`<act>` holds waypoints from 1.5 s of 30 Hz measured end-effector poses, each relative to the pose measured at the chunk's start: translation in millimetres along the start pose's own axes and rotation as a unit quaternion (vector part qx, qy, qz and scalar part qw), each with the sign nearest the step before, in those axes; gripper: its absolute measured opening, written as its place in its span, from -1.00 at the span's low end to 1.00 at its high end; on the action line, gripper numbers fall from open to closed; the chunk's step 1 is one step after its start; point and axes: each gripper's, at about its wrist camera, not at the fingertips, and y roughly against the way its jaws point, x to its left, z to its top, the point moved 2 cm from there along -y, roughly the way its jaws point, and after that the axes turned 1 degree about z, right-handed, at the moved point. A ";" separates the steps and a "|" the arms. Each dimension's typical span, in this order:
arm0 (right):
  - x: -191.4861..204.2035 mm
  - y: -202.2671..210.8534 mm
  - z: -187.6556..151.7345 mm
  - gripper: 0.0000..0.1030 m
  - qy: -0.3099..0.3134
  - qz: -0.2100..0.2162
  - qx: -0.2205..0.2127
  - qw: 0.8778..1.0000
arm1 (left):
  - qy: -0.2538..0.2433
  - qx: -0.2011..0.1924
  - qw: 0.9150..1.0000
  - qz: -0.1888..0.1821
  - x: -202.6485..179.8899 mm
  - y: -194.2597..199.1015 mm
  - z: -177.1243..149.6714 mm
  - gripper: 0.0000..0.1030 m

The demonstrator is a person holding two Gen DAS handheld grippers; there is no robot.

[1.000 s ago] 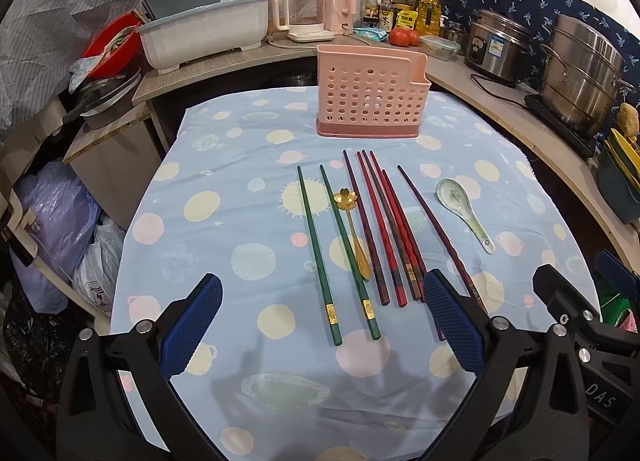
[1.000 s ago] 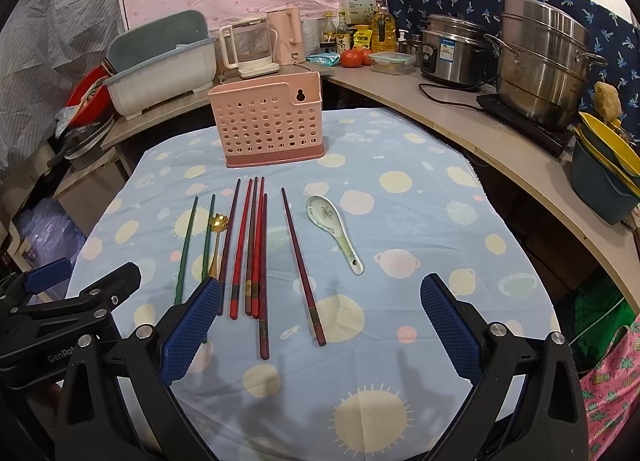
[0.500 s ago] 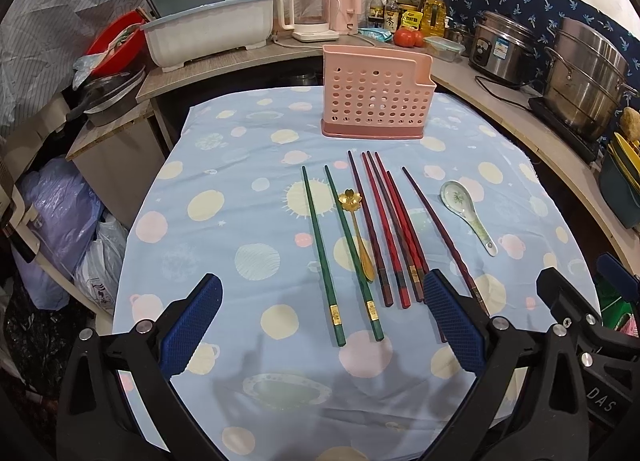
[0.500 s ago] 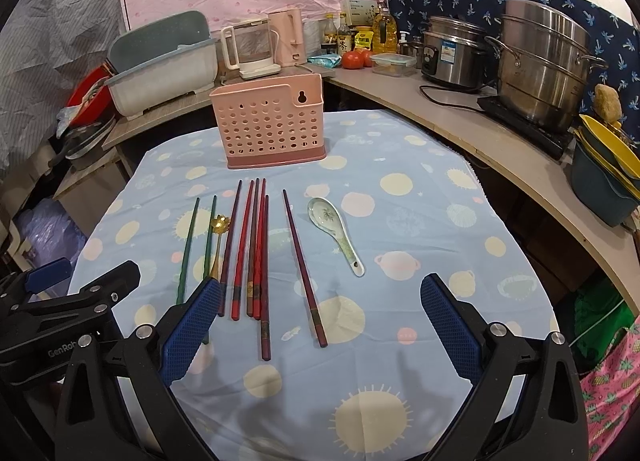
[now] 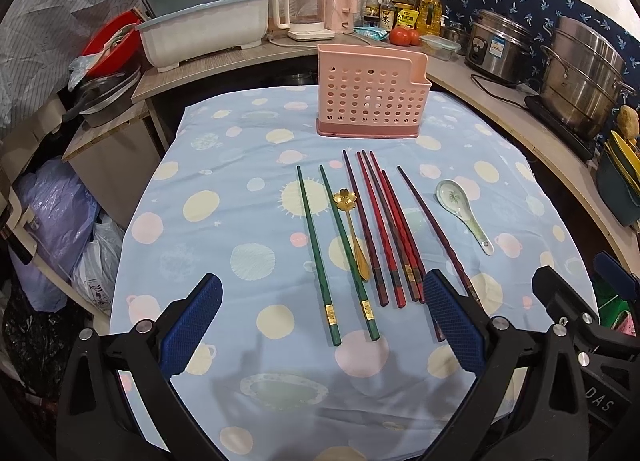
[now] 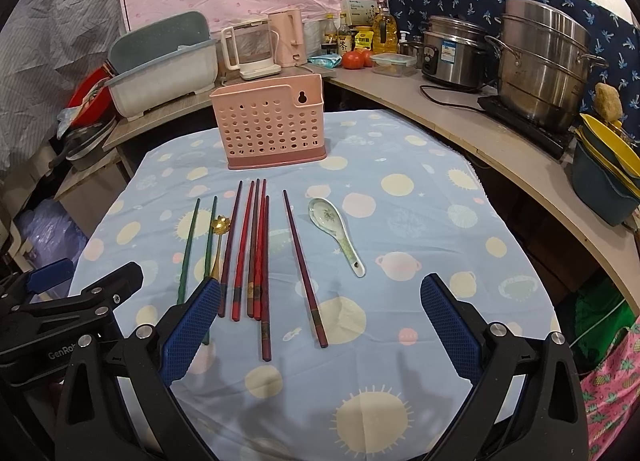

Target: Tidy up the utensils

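Left gripper [image 5: 322, 325] and right gripper [image 6: 320, 325]: both spread wide, empty, low over near edge of tablecloth [image 5: 224, 253]. Just ahead, green chopsticks [image 5: 316, 249] within left's reach; best pinched together mid-shaft. Farther back, pink holder [image 5: 370, 101] upright, awaiting utensils.

Green chopsticks [image 6: 188, 249] partly behind gripper [image 6: 320, 325]

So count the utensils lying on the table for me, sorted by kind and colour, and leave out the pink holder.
Green chopsticks: 2
Red or maroon chopsticks: 6
Gold spoon: 1
Ceramic spoon: 1
Total: 10
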 end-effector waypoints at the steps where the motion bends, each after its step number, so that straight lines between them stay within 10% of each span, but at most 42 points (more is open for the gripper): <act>1: 0.0 -0.2 0.0 0.87 0.000 0.000 0.001 1.000 | 0.000 0.001 1.000 0.000 -0.2 -0.7 -0.3 0.87; 36: -28.9 -70.9 -16.3 0.76 -0.013 -0.011 0.052 0.999 | 0.056 0.078 0.995 -0.002 39.6 -76.1 -27.8 0.85; 45: -28.8 -91.4 -18.3 0.45 -0.011 -0.003 0.069 0.998 | 0.030 0.111 0.993 -0.023 27.4 -99.0 -40.1 0.26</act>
